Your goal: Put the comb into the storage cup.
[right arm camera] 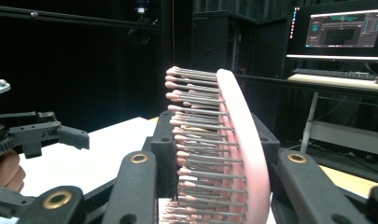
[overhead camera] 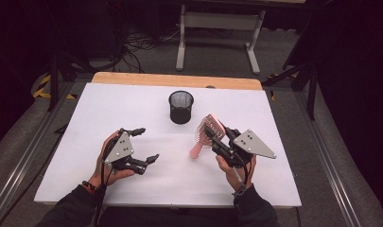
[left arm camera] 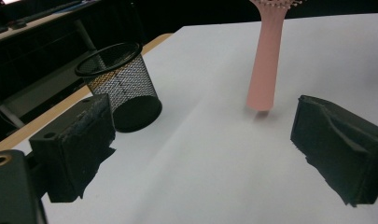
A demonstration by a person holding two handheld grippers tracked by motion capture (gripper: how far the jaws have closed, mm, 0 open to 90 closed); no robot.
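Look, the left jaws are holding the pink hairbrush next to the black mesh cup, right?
No, the right gripper holds the pink hairbrush; the right gripper view shows its jaws clamped on the brush head. The left gripper is open. The black mesh cup stands nearby.

A black wire-mesh pen cup stands upright near the middle of the white tabletop, toward the far side, with a strip of wooden edge showing beyond it. Past the table, a white desk frame stands on grey floor among loose cables. A lit monitor sits above a keyboard.
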